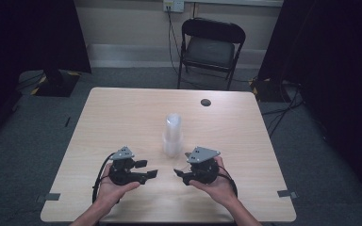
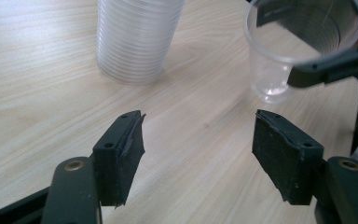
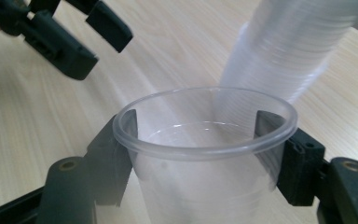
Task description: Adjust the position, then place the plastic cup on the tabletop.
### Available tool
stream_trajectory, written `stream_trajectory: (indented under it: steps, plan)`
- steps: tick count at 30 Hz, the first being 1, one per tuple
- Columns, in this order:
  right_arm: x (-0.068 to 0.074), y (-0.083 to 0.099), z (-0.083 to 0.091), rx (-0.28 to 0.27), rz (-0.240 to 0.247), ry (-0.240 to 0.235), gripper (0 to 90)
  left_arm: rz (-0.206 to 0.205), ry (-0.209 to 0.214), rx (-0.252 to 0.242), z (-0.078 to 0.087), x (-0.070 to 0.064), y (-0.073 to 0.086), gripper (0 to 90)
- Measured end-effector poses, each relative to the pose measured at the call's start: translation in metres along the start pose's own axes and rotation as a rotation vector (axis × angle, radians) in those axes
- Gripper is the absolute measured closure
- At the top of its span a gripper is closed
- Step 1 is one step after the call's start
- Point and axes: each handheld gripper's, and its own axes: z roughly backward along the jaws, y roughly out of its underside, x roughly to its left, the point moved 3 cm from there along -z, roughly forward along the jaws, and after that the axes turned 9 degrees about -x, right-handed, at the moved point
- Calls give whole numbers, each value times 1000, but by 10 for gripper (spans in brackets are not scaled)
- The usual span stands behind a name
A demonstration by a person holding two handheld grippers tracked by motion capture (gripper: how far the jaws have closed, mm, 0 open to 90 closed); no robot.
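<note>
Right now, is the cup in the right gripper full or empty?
Empty. The single clear cup stands upright between the right gripper's jaws, and you can see straight through to its bare bottom.

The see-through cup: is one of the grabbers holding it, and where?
Yes. The right tool holds the single clear cup by its sides, just below the rim, one jaw on each side. The left tool is open and holds nothing.

High cam overhead facing fwd, claw cams close, low, sharing cup stack (image 2: 137, 39)
</note>
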Motion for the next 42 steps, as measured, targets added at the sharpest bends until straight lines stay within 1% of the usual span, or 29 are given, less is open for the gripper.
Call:
stream_trajectory:
  steps: [2,3,5,7,10,12,13,14,15,16,19,20,22,26,29,33,34,36,37,42]
  plan:
    - [-4,1,2,-7,-12,15,311,-26,-17,-3,0,0,0,315]
    - [-6,1,3,-13,-21,22,311,-31,-22,-11,0,0,0,312]
    - [-10,1,5,-26,-37,34,311,-46,-33,-9,1,0,0,301]
    - [-15,0,8,-41,-56,48,311,-48,-40,-6,1,1,1,295]
    - [-22,-2,13,-67,-95,62,311,-51,-64,-10,1,4,1,270]
    - [-27,-3,15,-81,-113,69,311,-42,-74,-13,1,6,2,265]
    - [-30,-3,16,-88,-123,77,311,-45,-80,-15,1,7,2,253]
    - [-32,-4,16,-91,-128,79,311,-56,-91,-22,1,8,2,237]
    - [-33,-4,16,-94,-134,81,311,-63,-111,-29,0,9,2,219]
    - [-35,-5,16,-100,-137,88,311,-59,-129,-26,-1,10,2,206]
    - [-41,-7,16,-118,-141,101,310,-49,-138,-22,-1,12,2,198]
    - [-43,-8,16,-118,-144,112,311,-51,-140,-22,-1,12,2,197]
    - [-47,-10,16,-125,-151,118,311,-58,-144,-24,0,11,2,196]
    - [-56,-14,16,-133,-157,141,311,-66,-140,-27,0,12,2,182]
    - [-64,-15,15,-135,-161,160,310,-63,-144,-29,-1,13,2,182]
    - [-74,-14,12,-150,-201,177,310,-51,-147,-38,-1,14,2,182]
    - [-76,-14,12,-152,-208,179,310,-53,-150,-39,-1,15,1,182]
    - [-80,-15,9,-158,-218,180,308,-49,-166,-37,-3,16,1,182]
    - [-83,-16,8,-160,-220,181,308,-47,-178,-26,-3,17,1,182]
    - [-96,-18,3,-167,-250,199,307,-49,-170,-22,-6,18,2,187]
